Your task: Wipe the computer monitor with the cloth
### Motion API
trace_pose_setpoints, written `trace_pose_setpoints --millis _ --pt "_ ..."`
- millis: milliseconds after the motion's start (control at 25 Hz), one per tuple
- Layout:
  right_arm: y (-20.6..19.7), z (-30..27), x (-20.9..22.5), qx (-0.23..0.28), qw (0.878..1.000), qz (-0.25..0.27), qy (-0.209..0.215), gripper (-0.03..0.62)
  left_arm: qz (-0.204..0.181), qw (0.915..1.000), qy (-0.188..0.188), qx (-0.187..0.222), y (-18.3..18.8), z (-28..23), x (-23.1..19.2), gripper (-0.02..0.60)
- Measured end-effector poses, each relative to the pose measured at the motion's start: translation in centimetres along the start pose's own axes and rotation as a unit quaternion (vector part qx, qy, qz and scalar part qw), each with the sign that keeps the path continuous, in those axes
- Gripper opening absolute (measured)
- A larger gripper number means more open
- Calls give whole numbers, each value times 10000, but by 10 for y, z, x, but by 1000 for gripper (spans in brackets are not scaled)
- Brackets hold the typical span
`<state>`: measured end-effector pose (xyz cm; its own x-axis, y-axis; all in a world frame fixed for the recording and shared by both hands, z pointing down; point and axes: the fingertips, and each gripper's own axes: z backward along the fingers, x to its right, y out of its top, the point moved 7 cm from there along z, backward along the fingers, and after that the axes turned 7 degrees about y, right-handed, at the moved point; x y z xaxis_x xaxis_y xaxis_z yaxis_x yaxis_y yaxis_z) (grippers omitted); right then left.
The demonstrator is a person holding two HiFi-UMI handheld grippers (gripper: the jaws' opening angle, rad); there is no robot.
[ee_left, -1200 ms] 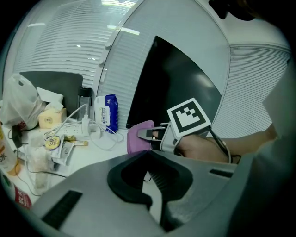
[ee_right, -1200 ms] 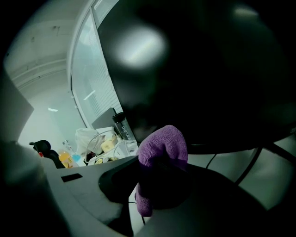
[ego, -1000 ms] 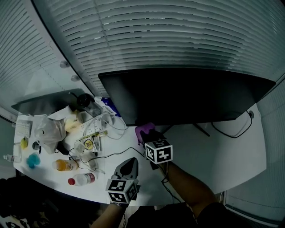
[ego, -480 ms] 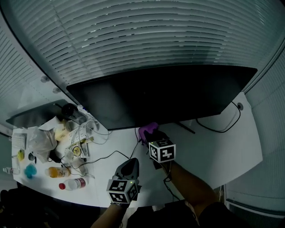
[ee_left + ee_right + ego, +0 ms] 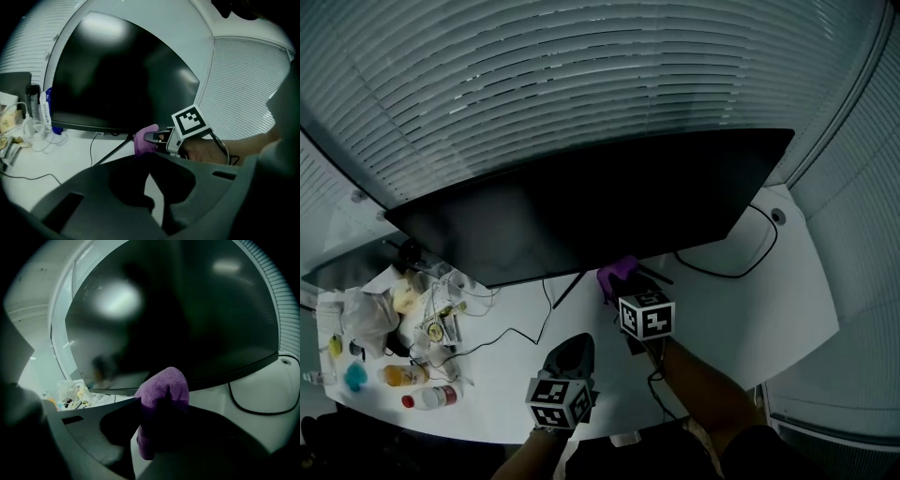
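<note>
View swings right versus a second ago; monitor (image 5: 600, 211) now centred. Right gripper (image 5: 624, 284) still clamps purple cloth (image 5: 615, 272) just below screen's lower edge, not touching. Left gripper (image 5: 572, 349) closed, empty, over counter (image 5: 741, 309). Wiping likely imminent.

From head height we look steeply down at the desk (image 5: 769, 309), while both gripper views sit low, facing the shared monitor (image 5: 581, 211) closely.
</note>
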<state>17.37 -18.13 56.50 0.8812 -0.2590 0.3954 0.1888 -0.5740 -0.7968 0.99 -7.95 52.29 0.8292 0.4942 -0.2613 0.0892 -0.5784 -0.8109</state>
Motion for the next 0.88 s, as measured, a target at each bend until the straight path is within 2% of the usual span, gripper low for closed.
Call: trace_pose_setpoints --millis 880 --pt "14 102 169 358 9952 -467 -783 78 -508 9960 -681 -275 16 -95 133 6"
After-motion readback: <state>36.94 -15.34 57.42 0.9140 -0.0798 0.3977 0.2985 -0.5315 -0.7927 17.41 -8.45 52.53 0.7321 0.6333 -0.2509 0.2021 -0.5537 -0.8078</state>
